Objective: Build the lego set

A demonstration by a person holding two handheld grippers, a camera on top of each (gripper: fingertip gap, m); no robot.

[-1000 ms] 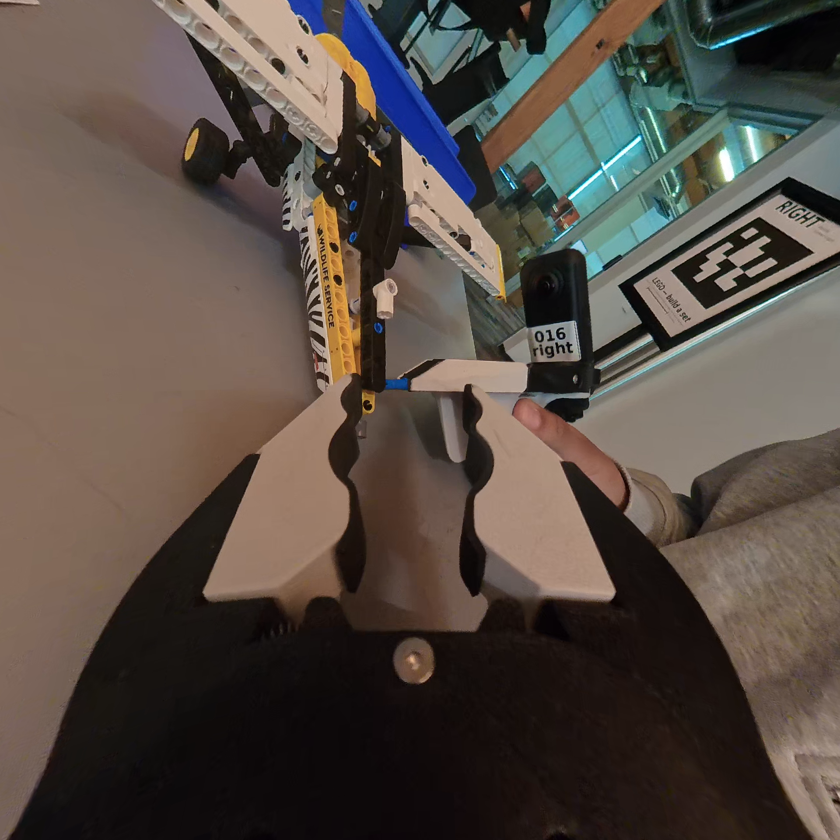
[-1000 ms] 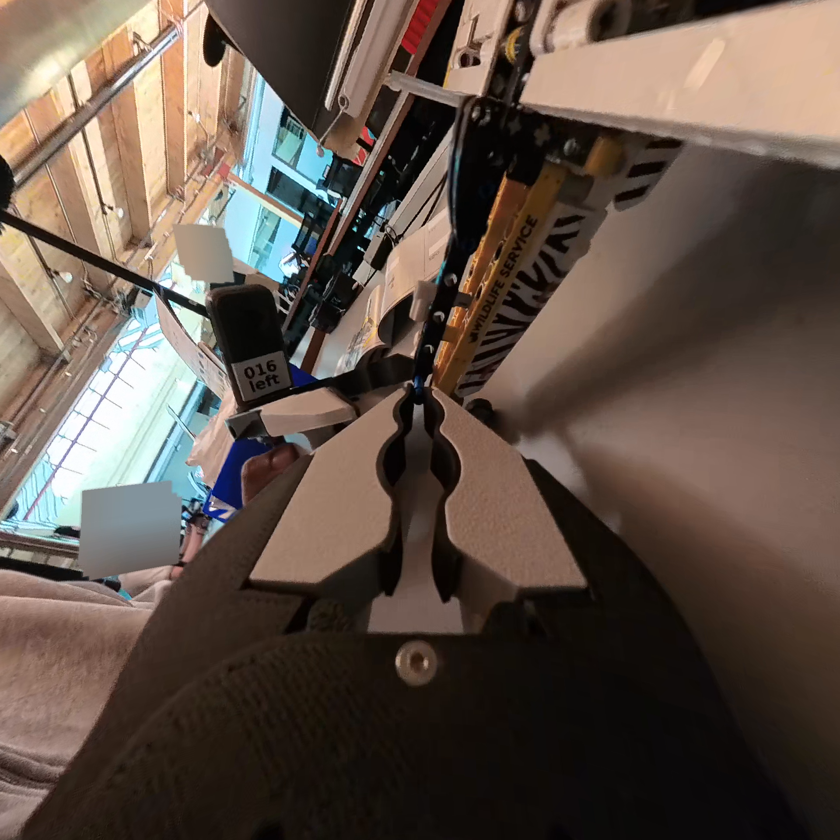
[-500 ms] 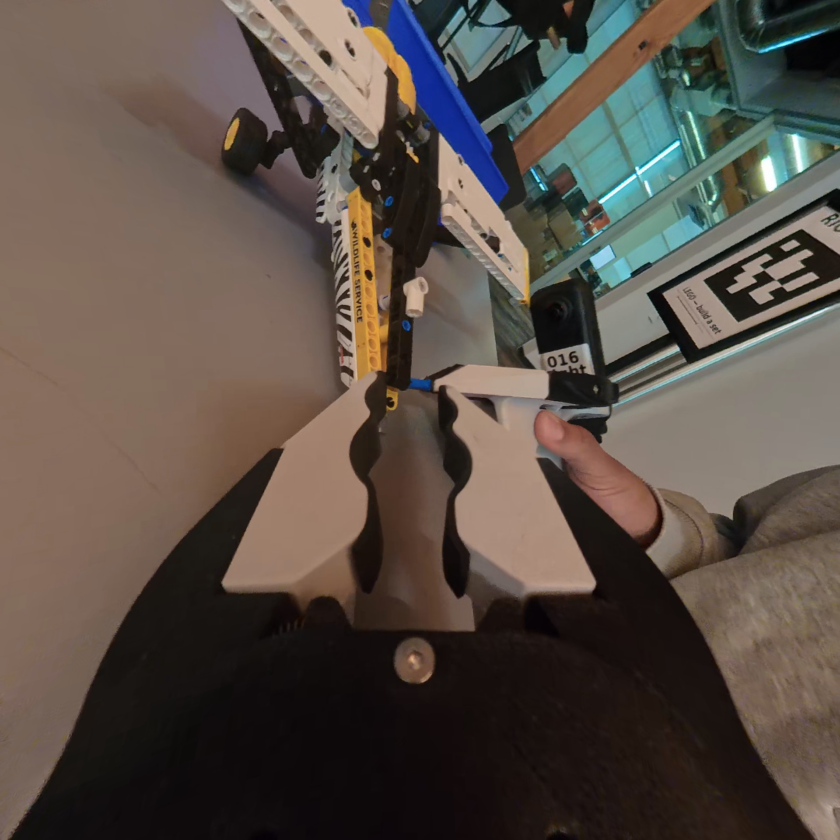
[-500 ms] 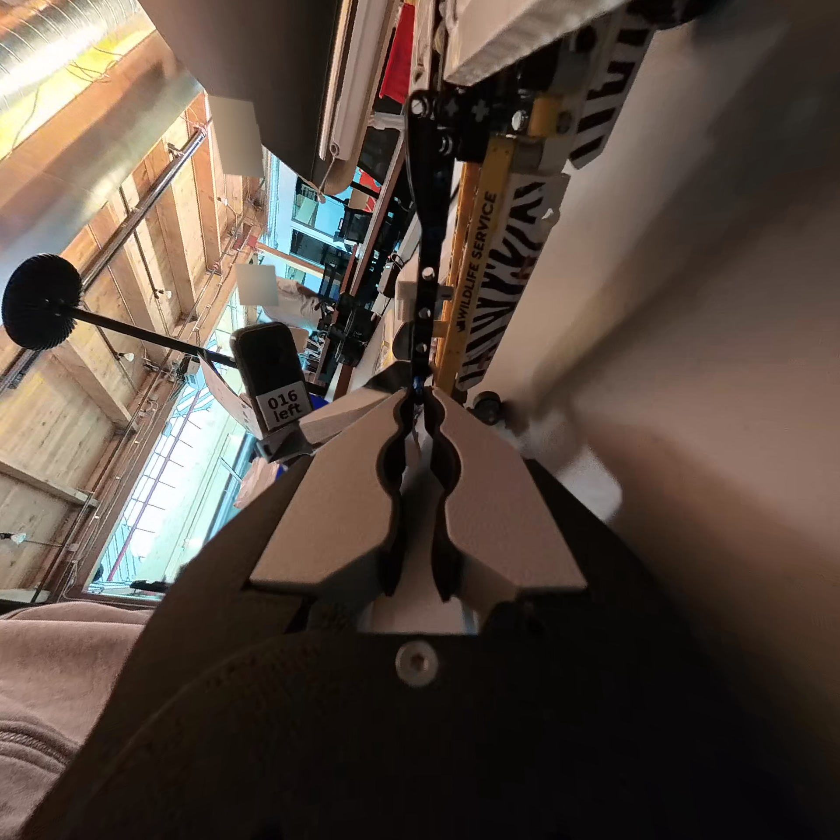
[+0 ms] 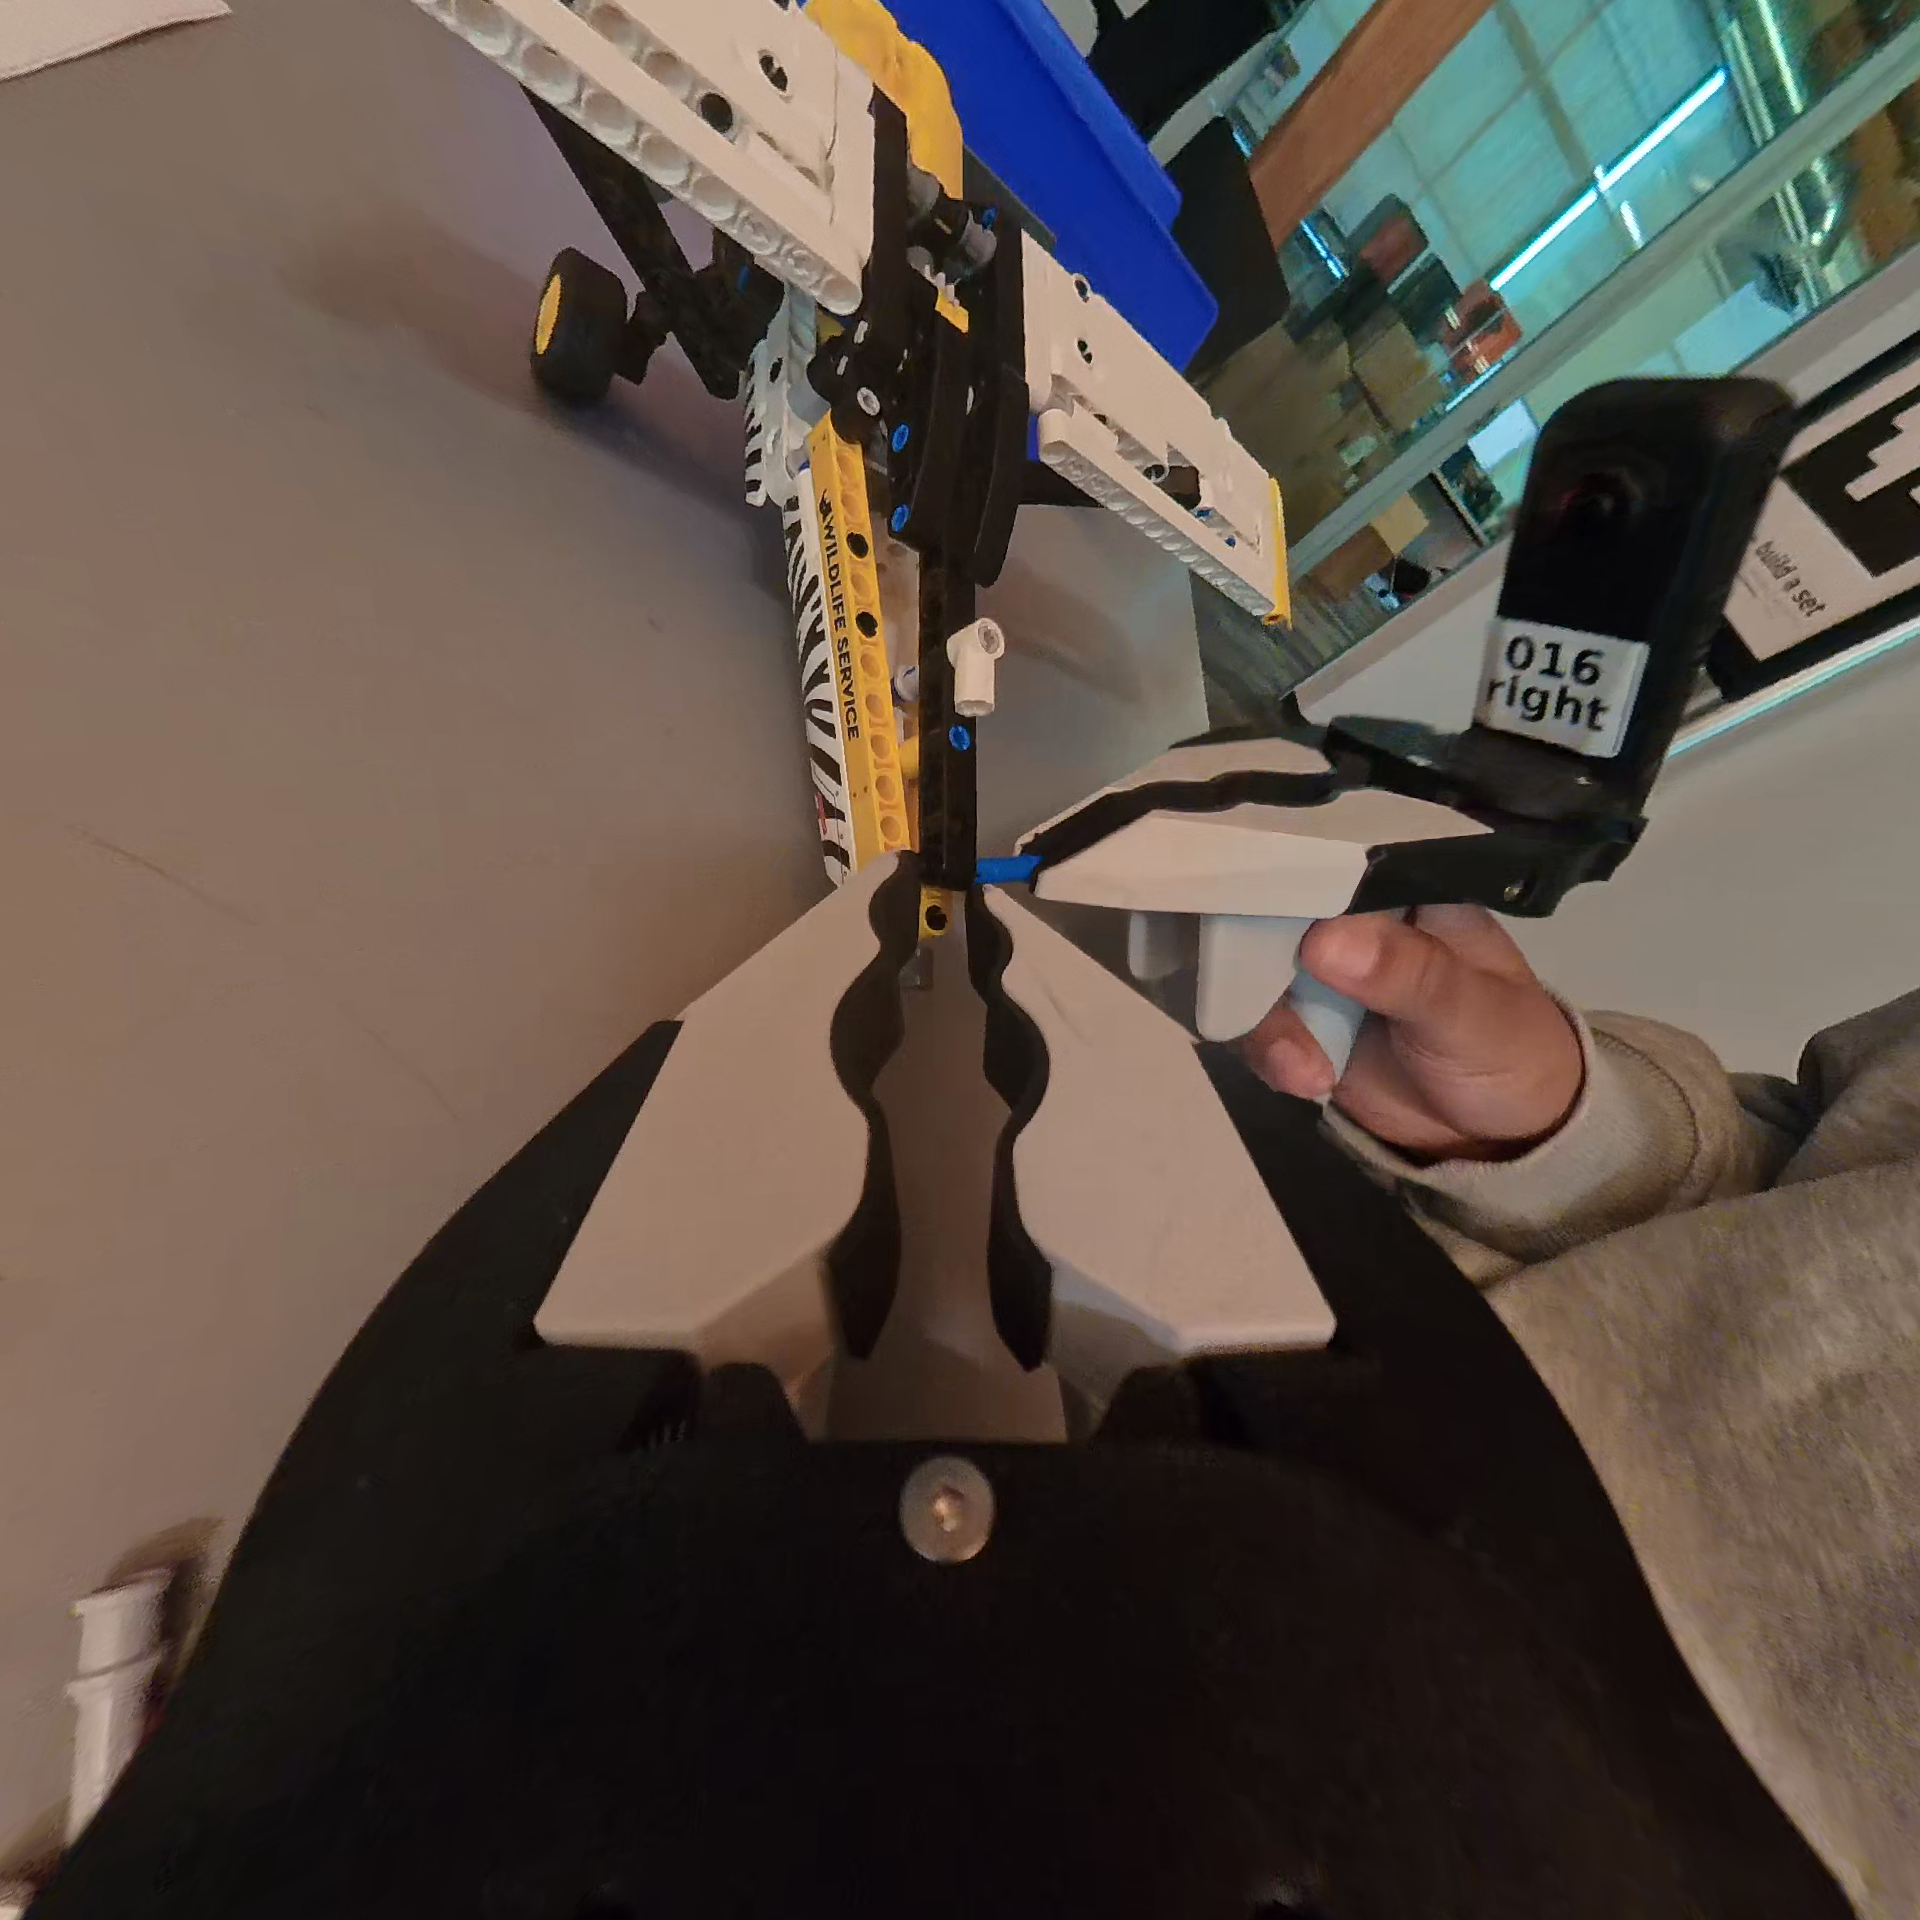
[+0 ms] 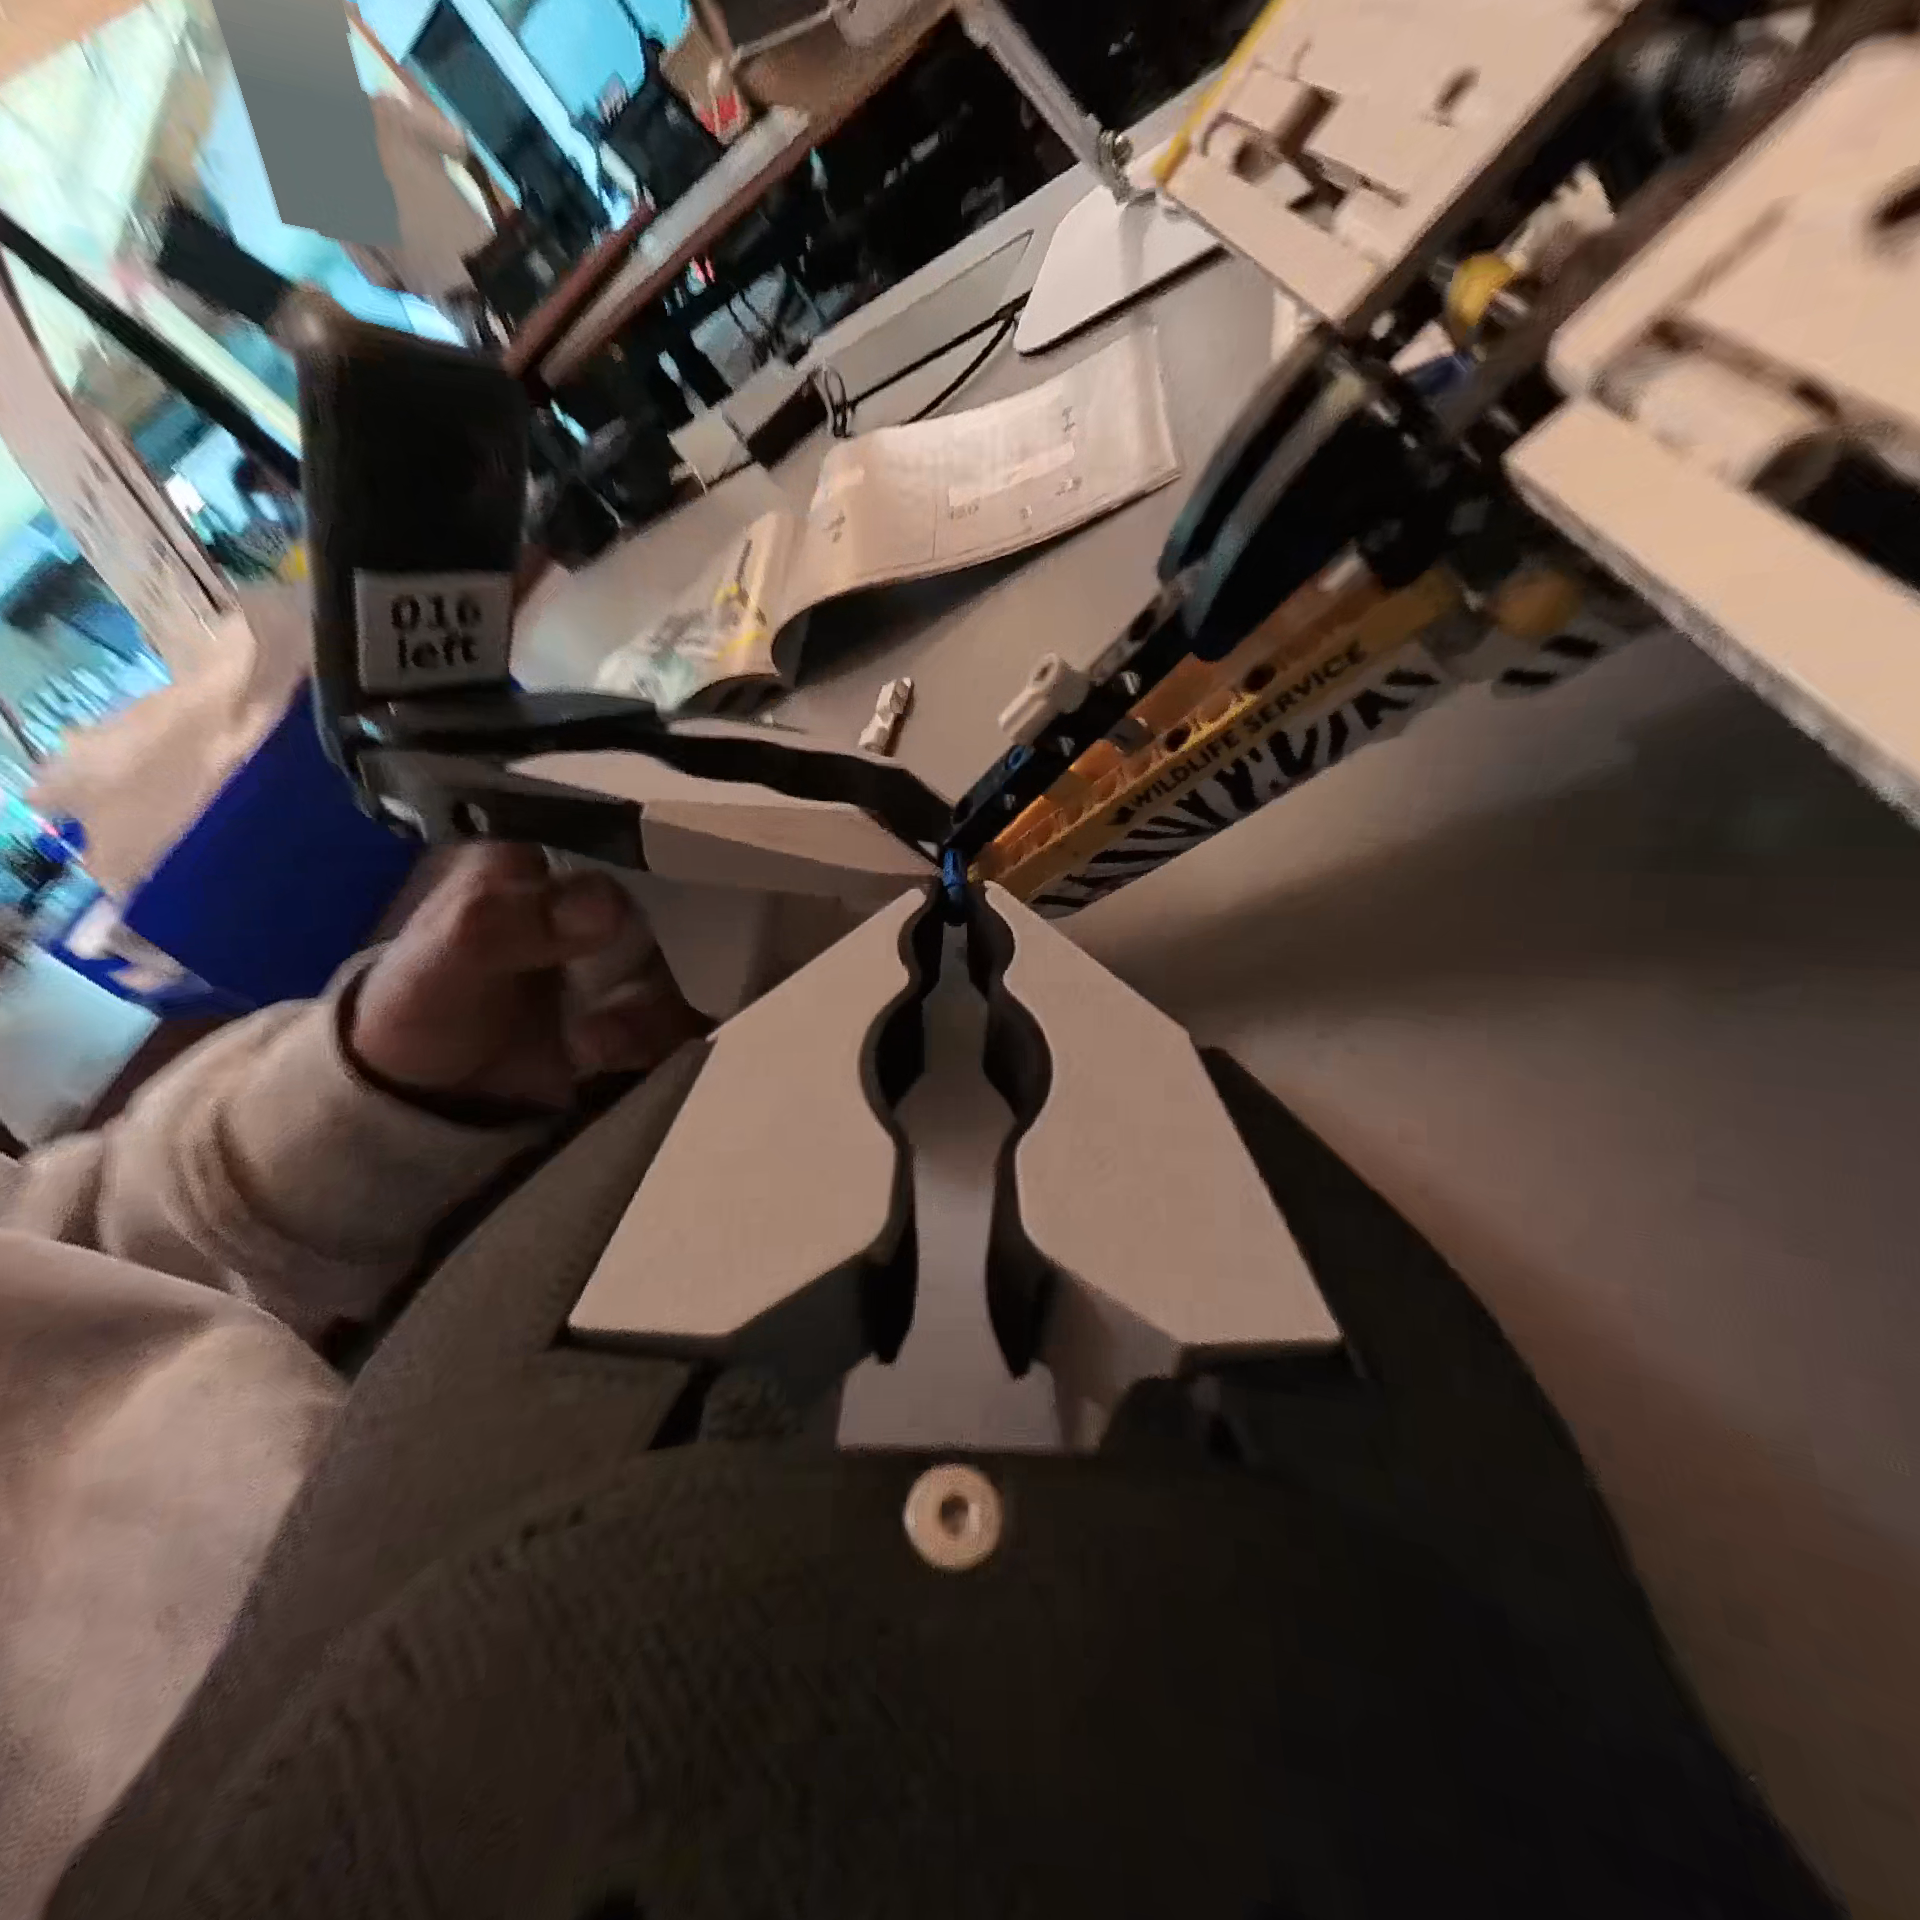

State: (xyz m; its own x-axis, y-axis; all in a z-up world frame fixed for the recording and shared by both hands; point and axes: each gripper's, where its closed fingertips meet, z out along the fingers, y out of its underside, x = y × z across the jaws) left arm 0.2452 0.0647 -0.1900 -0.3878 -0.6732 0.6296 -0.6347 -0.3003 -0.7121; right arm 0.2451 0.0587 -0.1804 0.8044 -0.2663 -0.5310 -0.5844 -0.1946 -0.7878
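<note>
Lego model [image 5: 883,436] sits on the grey table [image 5: 312,727]: a plane-like build with white perforated wing beams, black frame, and one yellow-hubbed wheel [image 5: 577,322] touching the tabletop. A yellow beam [image 5: 862,665] with a lettered sticker runs toward the camera, zebra-striped panel [image 5: 816,665] just beside it on the left. A long black beam [image 5: 945,727] runs alongside the yellow one, with a small white connector [image 5: 975,665] stuck on its right side and blue pins along it.

Left claw [image 5: 940,914] pinches the near end of the black and yellow beams, tips narrowly apart with the beam end between them. Right claw [image 5: 1034,868] comes in from the right, pressed together on a small blue pin [image 5: 1003,864] whose tip meets the side of the black beam. In the right wrist view the blue pin [image 6: 954,894] sits clamped at the tips of the right claw [image 6: 954,904], the left claw [image 6: 925,831] meeting it from the left.

Each gripper carries a black camera with a white lettered label; a hand [image 5: 1423,1029] in a grey sleeve holds the right gripper's handle. Blue bin [image 5: 1060,187] lies behind the model. Open instruction booklet [image 6: 935,540] lies on the table further back, a small loose white part [image 6: 885,717] near it. A black-and-white marker card with writing [image 5: 1849,520] stands at the right edge. Right wrist view is blurry.
</note>
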